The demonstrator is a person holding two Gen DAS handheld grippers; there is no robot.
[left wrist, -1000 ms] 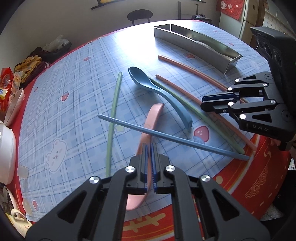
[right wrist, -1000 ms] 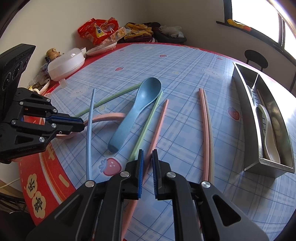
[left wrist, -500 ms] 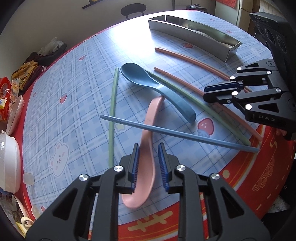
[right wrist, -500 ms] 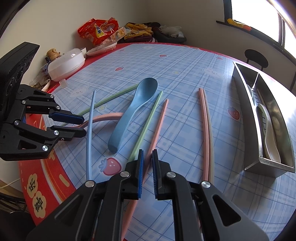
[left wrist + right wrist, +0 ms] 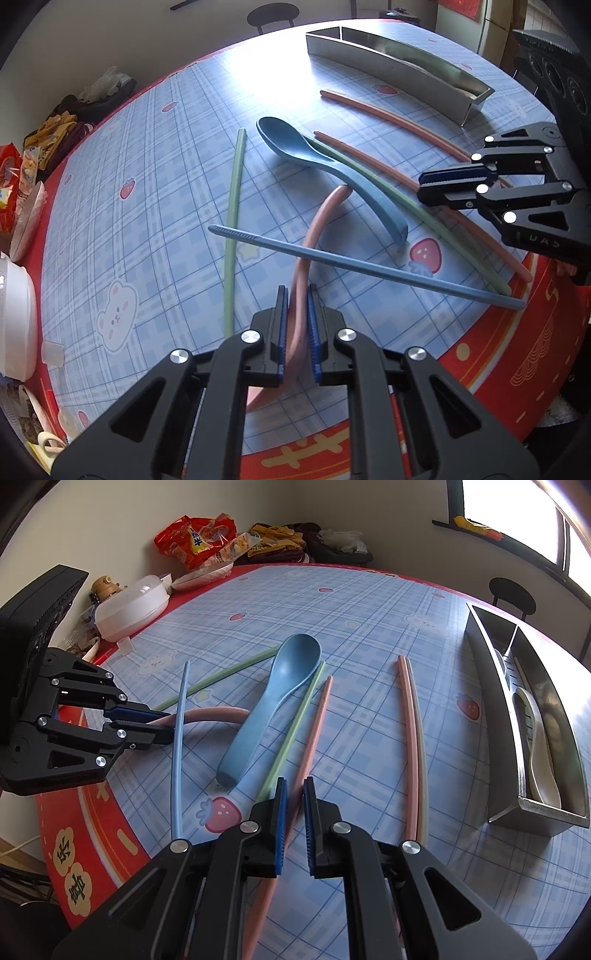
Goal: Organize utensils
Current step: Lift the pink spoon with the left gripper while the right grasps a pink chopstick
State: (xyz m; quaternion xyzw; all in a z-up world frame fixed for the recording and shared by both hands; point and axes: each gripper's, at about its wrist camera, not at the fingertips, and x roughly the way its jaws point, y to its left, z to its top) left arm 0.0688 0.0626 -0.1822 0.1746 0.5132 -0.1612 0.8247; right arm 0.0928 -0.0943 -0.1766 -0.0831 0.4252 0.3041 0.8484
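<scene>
Snack bags (image 5: pixel 195 541), white lidded bowl (image 5: pixel 129 607), chair (image 5: pixel 272 16)

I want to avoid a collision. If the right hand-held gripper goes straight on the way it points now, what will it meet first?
Probably the pink chopstick, which runs between the fingers of the right hand-held gripper; the green chopstick lies just beside it. Depth is unclear.

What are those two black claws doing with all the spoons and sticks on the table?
Someone is sorting utensils using a claw in each hand. The left claw has clamped onto the pink spoon, which lies under a blue chopstick. The right claw is shut and waits above a pink chopstick, holding nothing. The blue spoon and other chopsticks lie loose on the table. The metal tray already holds a white spoon.
</scene>
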